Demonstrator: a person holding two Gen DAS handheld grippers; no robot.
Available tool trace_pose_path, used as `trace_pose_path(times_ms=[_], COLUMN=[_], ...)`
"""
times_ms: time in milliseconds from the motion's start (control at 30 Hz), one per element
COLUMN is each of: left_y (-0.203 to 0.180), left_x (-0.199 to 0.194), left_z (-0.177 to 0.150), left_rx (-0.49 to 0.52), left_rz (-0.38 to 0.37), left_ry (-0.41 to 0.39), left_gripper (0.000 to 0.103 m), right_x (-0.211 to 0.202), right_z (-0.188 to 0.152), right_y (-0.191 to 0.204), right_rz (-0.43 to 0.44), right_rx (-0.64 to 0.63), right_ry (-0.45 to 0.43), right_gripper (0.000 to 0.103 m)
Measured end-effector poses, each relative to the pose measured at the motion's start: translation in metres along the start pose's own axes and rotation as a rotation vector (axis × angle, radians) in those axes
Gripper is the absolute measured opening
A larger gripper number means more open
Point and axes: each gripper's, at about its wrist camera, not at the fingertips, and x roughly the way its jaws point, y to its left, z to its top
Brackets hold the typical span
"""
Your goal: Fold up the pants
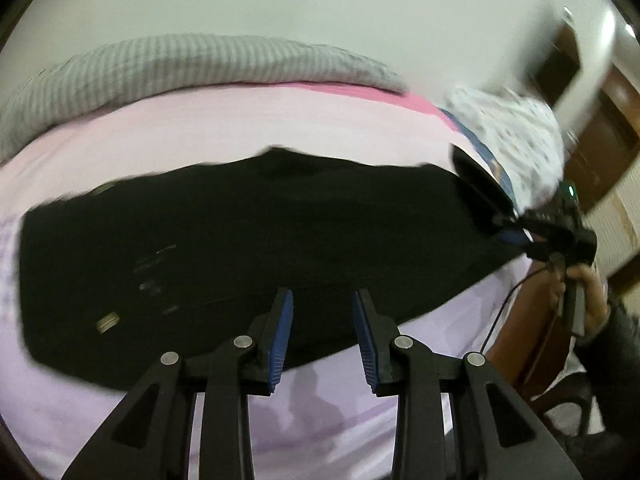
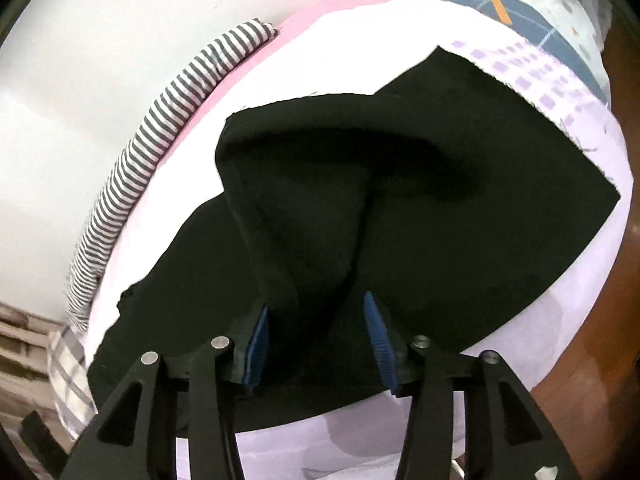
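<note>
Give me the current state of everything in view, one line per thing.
Black pants: lying on the bed, partly folded, a raised crease in the right wrist view.
Left hand-held gripper: open, nothing between its pads.
Right hand-held gripper: open, low over the pants, not clamping the cloth.
Pink sheet: spread flat under the pants.
Striped cloth: bunched along the far edge.

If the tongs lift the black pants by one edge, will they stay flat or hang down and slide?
The pants are probably floppy: a soft ridge of cloth bunches up between the open right tongs. They would likely drape, not hold flat. On the smooth lilac sheet they may slide when pushed, though that is uncertain.
</note>
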Motion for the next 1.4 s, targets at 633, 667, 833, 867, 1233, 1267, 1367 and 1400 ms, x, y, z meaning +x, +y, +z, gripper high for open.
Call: trace_pose_path(times_ms=[633,667,833,867,1233,1267,1367,1400], left_y=[-0.168,-0.168,-0.163,-0.161,-0.160,-0.159,-0.157,-0.157], left_x=[0.136,0.139,0.152,0.153,0.149,0.148,0.149,0.150], left_z=[0.014,0.015,0.022,0.023,0.013,0.013,0.012,0.012], left_rx=[0.395,0.395,0.346,0.334,0.324,0.314,0.298,0.295], left_rz=[-0.112,-0.106,-0.103,-0.115,-0.155,-0.169,-0.178,-0.180], left_ry=[0.130,0.133,0.139,0.146,0.125,0.123,0.119,0.118], left_gripper=[0.033,0.033,0.023,0.018,0.015,0.015,0.015,0.015], right_x=[-0.003,-0.003,-0.005,-0.006,-0.028,-0.025,-0.007,-0.002], right_z=[0.027,0.028,0.037,0.041,0.070,0.070,0.069,0.069], right_y=[0.001,0.001,-0.014,-0.018,0.018,0.031,0.075,0.085], right_rz=[0.083,0.086,0.092,0.068,-0.042,-0.069,-0.195,-0.231], right_rx=[-0.043,-0.048,-0.035,-0.032,-0.196,-0.236,-0.400,-0.432], right_ry=[0.022,0.022,0.009,-0.002,-0.030,-0.028,-0.022,-0.019], right_gripper=[0.036,0.036,0.041,0.041,0.045,0.046,0.046,0.046])
